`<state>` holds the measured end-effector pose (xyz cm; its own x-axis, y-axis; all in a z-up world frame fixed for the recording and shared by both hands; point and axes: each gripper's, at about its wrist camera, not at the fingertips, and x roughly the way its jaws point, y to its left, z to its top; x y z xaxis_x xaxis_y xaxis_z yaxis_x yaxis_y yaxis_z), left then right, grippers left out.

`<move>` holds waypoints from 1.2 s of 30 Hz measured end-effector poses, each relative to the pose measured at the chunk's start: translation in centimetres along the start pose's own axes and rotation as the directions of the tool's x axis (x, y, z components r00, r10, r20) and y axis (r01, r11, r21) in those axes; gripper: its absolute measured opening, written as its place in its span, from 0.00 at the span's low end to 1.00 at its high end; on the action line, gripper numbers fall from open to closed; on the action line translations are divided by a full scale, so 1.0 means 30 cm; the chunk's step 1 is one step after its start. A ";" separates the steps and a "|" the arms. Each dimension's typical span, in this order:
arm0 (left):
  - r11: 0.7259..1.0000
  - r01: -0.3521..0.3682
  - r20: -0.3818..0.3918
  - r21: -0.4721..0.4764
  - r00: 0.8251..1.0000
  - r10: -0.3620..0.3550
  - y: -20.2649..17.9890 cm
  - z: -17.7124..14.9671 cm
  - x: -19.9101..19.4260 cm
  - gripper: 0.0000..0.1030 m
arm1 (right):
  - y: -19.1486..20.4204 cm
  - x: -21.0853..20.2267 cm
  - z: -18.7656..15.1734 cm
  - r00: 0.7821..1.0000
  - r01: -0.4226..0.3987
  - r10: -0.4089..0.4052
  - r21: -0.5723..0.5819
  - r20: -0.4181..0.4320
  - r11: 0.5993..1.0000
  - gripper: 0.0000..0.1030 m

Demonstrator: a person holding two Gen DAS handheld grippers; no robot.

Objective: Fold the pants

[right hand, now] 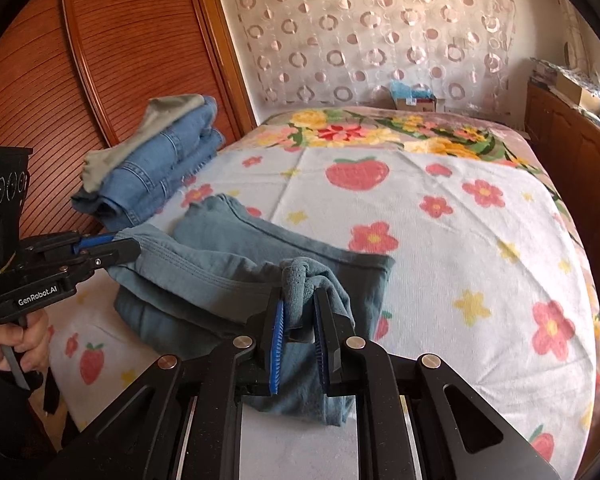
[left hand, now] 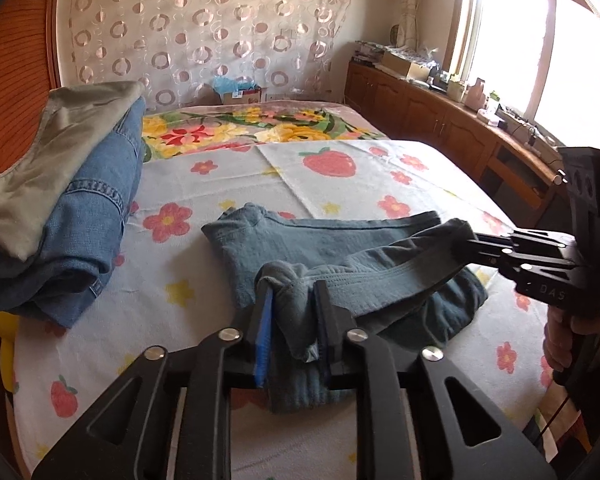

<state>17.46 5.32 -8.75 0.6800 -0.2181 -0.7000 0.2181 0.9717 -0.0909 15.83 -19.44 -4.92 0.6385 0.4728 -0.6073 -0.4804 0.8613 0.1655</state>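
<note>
The teal pants point(left hand: 340, 240) point(right hand: 236, 256) lie partly folded on the bed, near the front edge. Their near edge is lifted off the sheet and stretches as a band between both grippers. In the left wrist view, my left gripper point(left hand: 294, 300) has a bunched corner of the pants between its blue pads, with the fabric hanging down past them. My right gripper point(right hand: 300, 308) holds the other bunched corner the same way. Each gripper also shows from the side in the other view, the left gripper point(right hand: 134, 246) and the right gripper point(left hand: 470, 240), both clamped on the fabric.
A stack of folded jeans point(left hand: 80, 200) point(right hand: 160, 160) with a grey-green garment on top sits at the bed's left side, against a wooden door point(right hand: 100, 60). The strawberry-print sheet point(left hand: 380, 184) covers the bed. Wooden cabinets point(left hand: 440, 116) run along the right under the window.
</note>
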 end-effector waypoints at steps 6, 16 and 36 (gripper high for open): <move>1.000 -0.008 0.010 -0.026 1.000 0.008 0.034 -0.025 -0.016 0.58 | -0.025 -0.070 -0.018 0.998 0.039 -0.039 0.010 0.039 0.999 0.37; 0.999 -0.009 -0.015 -0.044 1.000 0.009 0.059 -0.116 -0.044 0.76 | -0.021 -0.070 -0.125 0.998 0.036 -0.036 0.004 -0.046 0.999 0.37; 1.000 0.016 -0.052 0.021 0.999 -0.015 0.000 -0.159 -0.011 0.12 | -0.034 -0.072 -0.123 0.999 0.012 -0.012 -0.013 -0.041 1.000 0.08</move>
<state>13.90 5.82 -11.91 0.6392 -0.2274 -0.7346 0.2435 0.9660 -0.0872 12.73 -22.03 -6.66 0.6192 0.4543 -0.6405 -0.4804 0.8644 0.1485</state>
